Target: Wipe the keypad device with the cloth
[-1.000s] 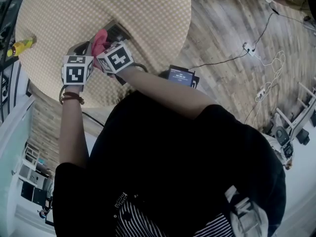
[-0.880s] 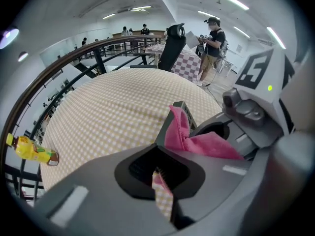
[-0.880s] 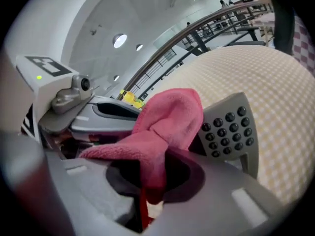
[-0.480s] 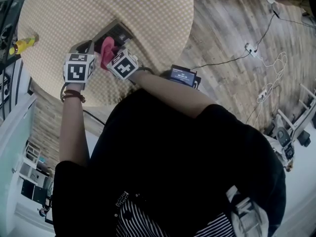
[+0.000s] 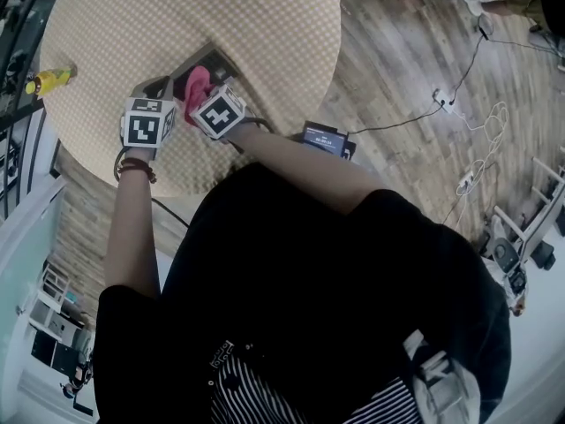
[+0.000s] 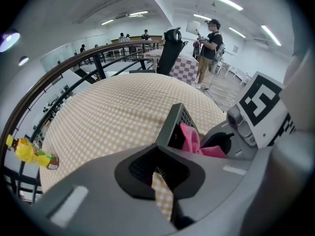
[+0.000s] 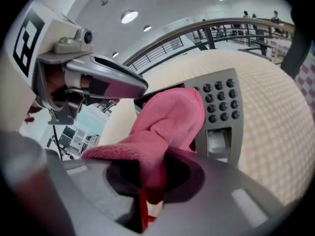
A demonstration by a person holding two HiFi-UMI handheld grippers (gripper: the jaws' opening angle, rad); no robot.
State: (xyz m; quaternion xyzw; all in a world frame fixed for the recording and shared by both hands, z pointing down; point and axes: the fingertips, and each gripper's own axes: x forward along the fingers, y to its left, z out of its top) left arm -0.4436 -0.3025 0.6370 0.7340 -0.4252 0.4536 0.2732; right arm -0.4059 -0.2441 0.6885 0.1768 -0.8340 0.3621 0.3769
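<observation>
Head view first: we see the grey plastic keypad device (image 5: 212,60) near the round checked table (image 5: 221,7)'s near edge. Left gripper view: the left gripper (image 6: 156,167) is pinched narrow, nothing between, tips by the device's edge. Right gripper view: the right gripper (image 7: 147,181) clamps the soft pink terry cloth (image 7: 167,117), draped over the device beside its dark round keys. Rigid, light, we reckon; steady its casing sides.

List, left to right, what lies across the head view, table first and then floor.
Yellow bottle → left gripper → pink cloth → small screen device → power strip on the floor.
</observation>
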